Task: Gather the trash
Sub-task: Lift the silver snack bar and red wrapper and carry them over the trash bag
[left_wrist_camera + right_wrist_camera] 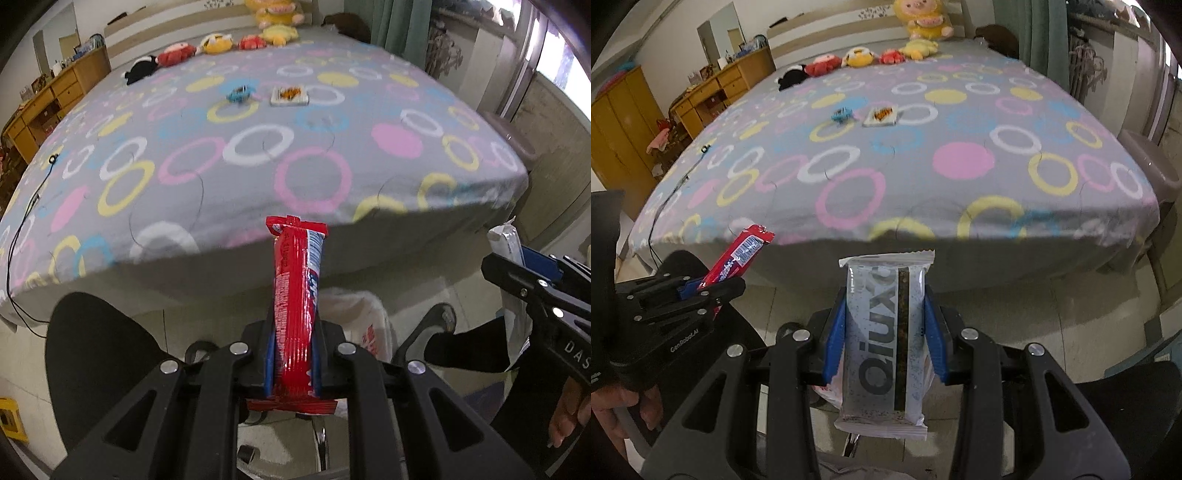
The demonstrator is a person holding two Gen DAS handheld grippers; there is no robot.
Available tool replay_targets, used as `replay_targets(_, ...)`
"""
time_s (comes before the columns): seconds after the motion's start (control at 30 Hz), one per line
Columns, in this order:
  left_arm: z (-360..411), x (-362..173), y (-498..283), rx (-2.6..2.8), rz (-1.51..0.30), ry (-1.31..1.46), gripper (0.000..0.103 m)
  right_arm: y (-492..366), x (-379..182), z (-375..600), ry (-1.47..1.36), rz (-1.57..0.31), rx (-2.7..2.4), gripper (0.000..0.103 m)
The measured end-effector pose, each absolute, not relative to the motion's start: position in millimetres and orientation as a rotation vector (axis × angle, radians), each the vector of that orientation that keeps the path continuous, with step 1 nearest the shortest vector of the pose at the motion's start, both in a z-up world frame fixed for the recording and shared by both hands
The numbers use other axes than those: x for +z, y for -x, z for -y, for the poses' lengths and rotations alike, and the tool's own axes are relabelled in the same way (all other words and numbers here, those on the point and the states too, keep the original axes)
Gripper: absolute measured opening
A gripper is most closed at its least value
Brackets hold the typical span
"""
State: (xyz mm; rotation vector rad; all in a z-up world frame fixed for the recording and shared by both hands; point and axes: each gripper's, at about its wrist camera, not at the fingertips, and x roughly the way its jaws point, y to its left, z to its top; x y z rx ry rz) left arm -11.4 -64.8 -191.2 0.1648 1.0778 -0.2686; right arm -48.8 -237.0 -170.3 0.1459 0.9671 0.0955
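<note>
Left gripper: jaws closed tight on a red wrapper, held upright past the near edge of the bed. Right gripper: jaws partly apart, blue pads pressing both sides of a white speckled packet. A blue wrapper and a white-and-orange packet lie mid-bed, toward the far edge. White plastic bag on the floor below.
</note>
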Motion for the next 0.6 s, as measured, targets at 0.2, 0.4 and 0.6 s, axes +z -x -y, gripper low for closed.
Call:
replay_targets(0.2, 66.9, -225.7, 6.7, -0.258, -1.153, -0.185, 0.015, 42.8, -204.2, 230.5, -0.139, -1.027, 0.102, 0.037)
replay_targets(0.4, 65.9, -258.4, 5.2, -0.251, -1.229, -0.184, 0.015, 38.5, -236.6, 228.2, -0.137, -1.08, 0.094, 0.037)
replay_targets(0.6, 65.1, -288.0, 4.4, -0.259, -1.308, -0.17, 0.015, 37.0, -262.5, 225.2, -0.136, -1.134, 0.105, 0.038)
